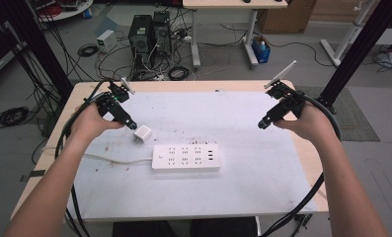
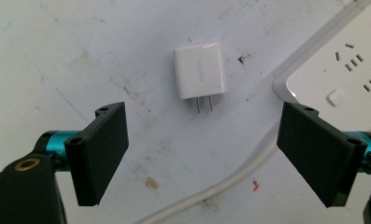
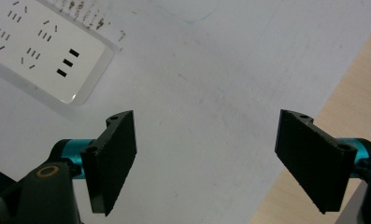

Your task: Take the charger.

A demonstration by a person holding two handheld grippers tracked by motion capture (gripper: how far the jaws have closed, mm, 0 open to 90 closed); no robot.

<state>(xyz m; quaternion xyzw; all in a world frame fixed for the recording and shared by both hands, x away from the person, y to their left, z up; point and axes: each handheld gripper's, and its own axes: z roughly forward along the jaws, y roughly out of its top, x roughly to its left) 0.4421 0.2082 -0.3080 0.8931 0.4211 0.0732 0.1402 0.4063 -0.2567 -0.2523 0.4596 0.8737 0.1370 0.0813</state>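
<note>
Both of our handheld grippers hover over the white table mat [image 1: 262, 187] with jaws spread wide and nothing between them. Our left gripper [image 1: 129, 123] angles down and inward from a bent wrist, its black flat-faced jaws, on teal mounts, just short of the white charger plug [image 1: 143, 134]; in the left gripper view the left gripper [image 2: 204, 156] frames the charger plug [image 2: 199, 70], which lies flat on the mat beyond the jaw tips, apart from both. Its two metal prongs point back toward the gripper, its long axis running roughly along the gripper's line of sight. It is a glossy, rounded-corner block. Just beside it lies the white power strip [image 1: 185, 157], a smooth rectangular slab with rows of sockets, its pale cord [image 2: 230, 179] curving across the scuffed, stained mat. Our right gripper [image 1: 263, 123] hangs well apart, tilted inward near the mat's right side; the right gripper [image 3: 204, 161] looks down on bare mat and the table's wooden edge [image 3: 356, 107].
</note>
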